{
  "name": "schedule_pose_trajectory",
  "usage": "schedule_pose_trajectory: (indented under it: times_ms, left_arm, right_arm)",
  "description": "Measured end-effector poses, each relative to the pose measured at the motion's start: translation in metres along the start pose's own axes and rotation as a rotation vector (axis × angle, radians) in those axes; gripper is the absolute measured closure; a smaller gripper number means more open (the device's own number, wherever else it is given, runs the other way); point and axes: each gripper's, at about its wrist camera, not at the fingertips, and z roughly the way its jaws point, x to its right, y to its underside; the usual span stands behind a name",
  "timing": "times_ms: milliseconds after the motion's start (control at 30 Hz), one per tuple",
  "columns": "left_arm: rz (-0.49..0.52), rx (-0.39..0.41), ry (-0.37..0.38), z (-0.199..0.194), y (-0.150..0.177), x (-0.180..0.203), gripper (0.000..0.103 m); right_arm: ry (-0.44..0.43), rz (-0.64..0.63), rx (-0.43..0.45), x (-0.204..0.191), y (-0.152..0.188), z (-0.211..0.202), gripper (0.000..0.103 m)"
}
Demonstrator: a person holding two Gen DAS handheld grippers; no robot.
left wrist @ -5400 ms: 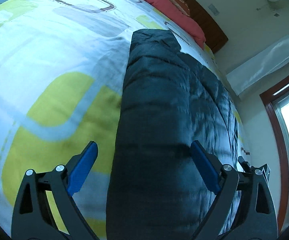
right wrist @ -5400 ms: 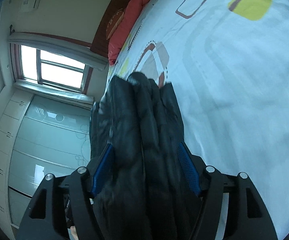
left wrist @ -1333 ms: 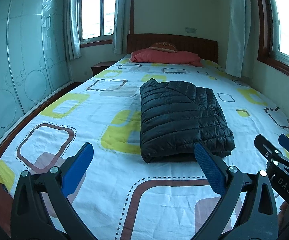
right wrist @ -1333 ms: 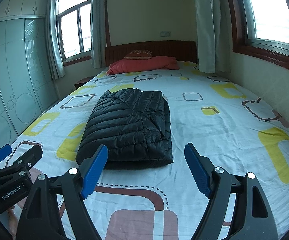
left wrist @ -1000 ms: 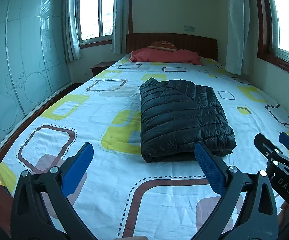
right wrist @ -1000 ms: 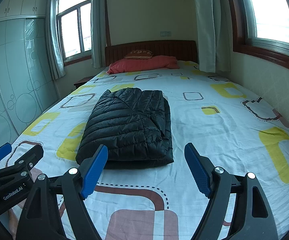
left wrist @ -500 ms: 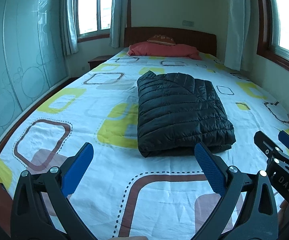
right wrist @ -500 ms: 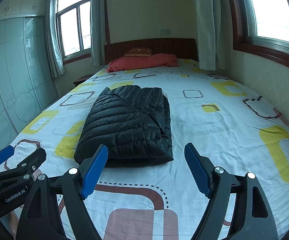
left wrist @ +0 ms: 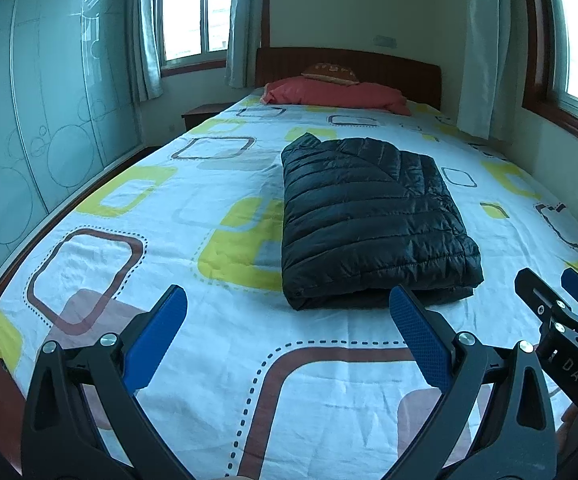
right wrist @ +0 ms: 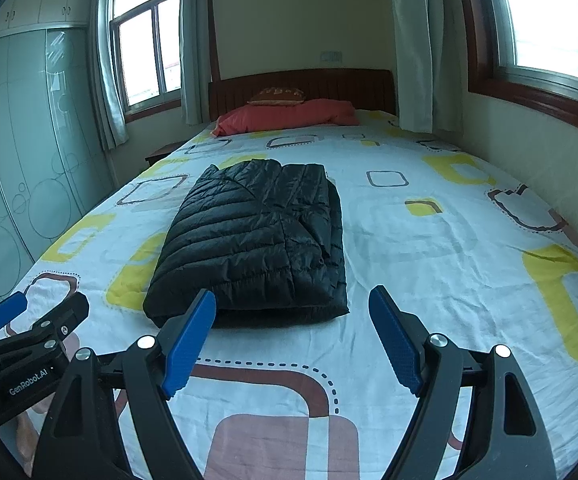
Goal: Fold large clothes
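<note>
While the black quilted down jacket (left wrist: 373, 220) lies folded into a thick rectangular bundle on the bed, both tongs hang short of it with their blue-padded jaws spread wide and nothing between them. The left gripper (left wrist: 287, 336) has the bundle ahead and slightly to its right, its right pad just below the near folded edge in that view; the right gripper (right wrist: 293, 330) has the bundle ahead and slightly to its left. Neither touches the garment.

Risks, as judged from this arrangement: the puffy, slippery fill may spring the upper layers apart, so the fold could creep open without any contact. A further approach with jaws this wide could snag only the top layer at the near edge and peel it back, undoing the stack. A low pass might also drag the sheet and shift the bundle.

Surface: a white bedsheet printed with yellow, brown and grey rounded squares (right wrist: 449, 240), faintly wrinkled, bare around the jacket. Beyond the bundle, well away from the tongs, a red pillow (right wrist: 289, 118) with a small brown patterned cushion (right wrist: 277, 96) rests against the dark wooden slatted headboard (right wrist: 349, 84). Frosted glass wardrobe doors (left wrist: 29, 140) stand to the left of the tongs; curtained windows (right wrist: 145, 48) admit daylight at the far left and at the right.
</note>
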Motion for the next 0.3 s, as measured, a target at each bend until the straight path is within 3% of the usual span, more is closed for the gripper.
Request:
schedule_pose_trajectory:
  times_ms: [300]
  left_arm:
    - [0.013, -0.01, -0.033, 0.023, -0.002, -0.006, 0.002]
  right_arm:
    - [0.014, 0.005, -0.016, 0.009, 0.0, 0.01, 0.025]
